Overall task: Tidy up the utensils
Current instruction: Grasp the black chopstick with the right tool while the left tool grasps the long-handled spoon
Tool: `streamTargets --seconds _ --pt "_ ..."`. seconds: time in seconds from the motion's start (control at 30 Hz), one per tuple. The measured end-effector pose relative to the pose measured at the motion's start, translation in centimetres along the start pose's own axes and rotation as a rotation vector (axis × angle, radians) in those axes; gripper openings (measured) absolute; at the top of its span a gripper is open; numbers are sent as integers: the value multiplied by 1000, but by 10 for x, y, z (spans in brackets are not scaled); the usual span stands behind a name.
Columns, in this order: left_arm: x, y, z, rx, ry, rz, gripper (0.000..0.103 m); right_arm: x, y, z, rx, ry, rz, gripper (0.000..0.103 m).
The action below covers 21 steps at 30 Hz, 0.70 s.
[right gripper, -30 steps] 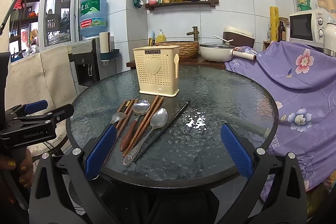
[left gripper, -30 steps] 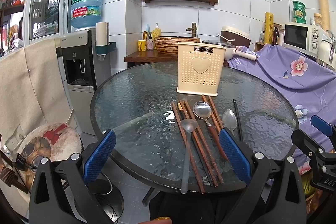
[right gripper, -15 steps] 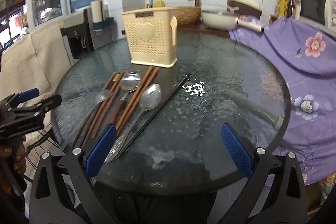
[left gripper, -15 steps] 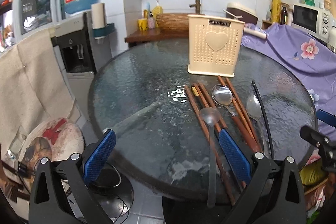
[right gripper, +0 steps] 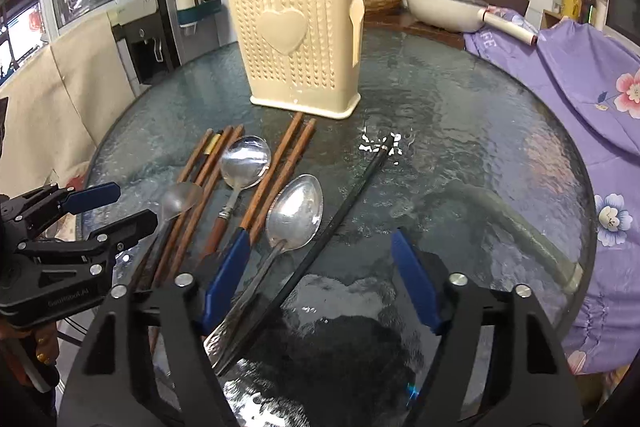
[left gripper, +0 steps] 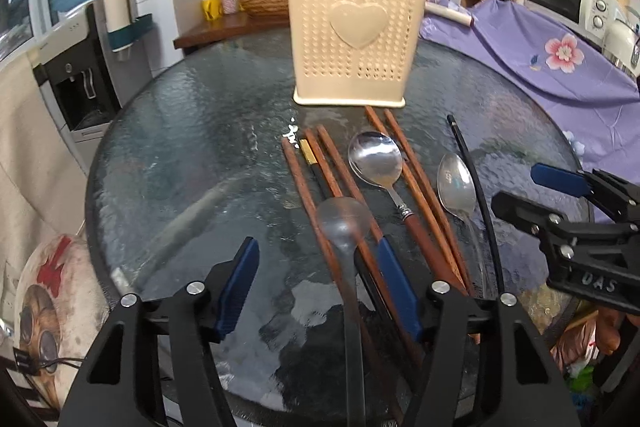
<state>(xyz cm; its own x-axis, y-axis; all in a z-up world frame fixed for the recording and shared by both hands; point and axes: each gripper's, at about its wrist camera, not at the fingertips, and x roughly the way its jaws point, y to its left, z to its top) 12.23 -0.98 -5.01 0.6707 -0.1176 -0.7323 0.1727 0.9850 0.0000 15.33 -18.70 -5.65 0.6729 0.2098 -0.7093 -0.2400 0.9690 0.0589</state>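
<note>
On the round glass tabletop [left gripper: 180, 147] the utensils lie in a row in front of the cream utensil holder [left gripper: 354, 35]. The left tool [left gripper: 318, 291] hangs over the near left end of the row, its jaws apart and just closing in, nothing clamped. The grey spoon [left gripper: 342, 223] lies between its fingers, close to the right pad, with brown chopsticks [left gripper: 308, 187] beside it. Further right come the wooden-handled spoon [left gripper: 376, 159], another chopstick pair [left gripper: 416, 175], the steel spoon [right gripper: 294, 211] and a black chopstick [right gripper: 344, 203]. The right tool [right gripper: 320, 279] is also apart, just narrowing, with the steel spoon's handle and the black chopstick lying between its fingers, unpinched.
</note>
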Motion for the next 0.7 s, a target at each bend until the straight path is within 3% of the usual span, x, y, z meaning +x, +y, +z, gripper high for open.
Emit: streamTargets --seconds 0.17,0.33,0.5,0.7 --pt "9 -2 6 19 20 -3 59 16 -21 13 77 43 -21 55" --pt "15 -6 10 32 36 1 59 39 -32 31 139 96 -21 49" --pt "17 -5 11 32 42 2 59 62 -32 42 157 152 -43 40" --pt "23 -6 13 40 56 5 57 75 -23 51 122 150 -69 31"
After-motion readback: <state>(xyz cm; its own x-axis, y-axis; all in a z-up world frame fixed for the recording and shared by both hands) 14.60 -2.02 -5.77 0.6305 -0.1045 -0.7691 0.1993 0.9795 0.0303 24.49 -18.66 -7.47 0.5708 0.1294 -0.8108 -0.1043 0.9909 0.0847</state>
